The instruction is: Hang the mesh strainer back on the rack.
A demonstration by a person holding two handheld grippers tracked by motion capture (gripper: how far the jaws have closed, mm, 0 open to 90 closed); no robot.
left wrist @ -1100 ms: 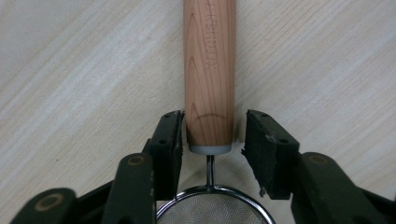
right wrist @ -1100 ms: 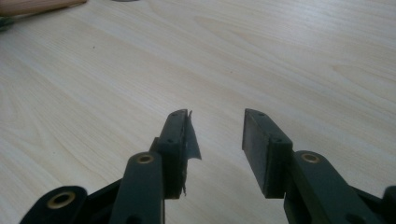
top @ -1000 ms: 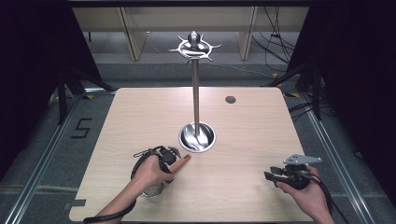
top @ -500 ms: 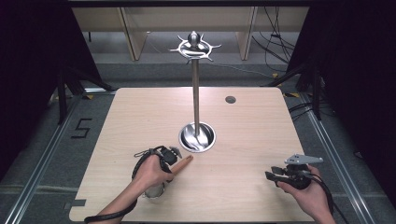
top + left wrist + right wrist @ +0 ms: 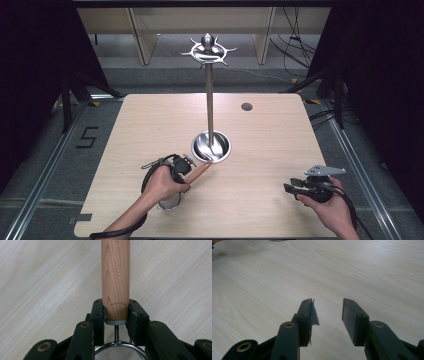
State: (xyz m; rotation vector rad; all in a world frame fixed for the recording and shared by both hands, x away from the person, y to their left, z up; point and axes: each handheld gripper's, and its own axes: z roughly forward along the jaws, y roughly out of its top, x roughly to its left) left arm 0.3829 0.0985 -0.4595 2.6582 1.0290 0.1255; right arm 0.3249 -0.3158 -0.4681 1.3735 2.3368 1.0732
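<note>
The left gripper [image 5: 116,315] is clamped on the wooden handle [image 5: 115,277] of a small mesh strainer [image 5: 120,353], its jaws having just been closing onto it; the pads squeeze the handle's base just above the grey ferrule and thin wire neck. In the high view the handle [image 5: 199,172] runs along the tabletop [image 5: 270,135], its free end pointing toward two o'clock and lying just beside the round steel base [image 5: 212,146] of the tall utensil stand [image 5: 209,102]. The left hand [image 5: 162,182] is the nearer one; the right gripper [image 5: 292,186] rests well apart at four o'clock, jaws parted on nothing, having just been opening slightly. The handle is pale, straight-grained and stamped with lettering.
</note>
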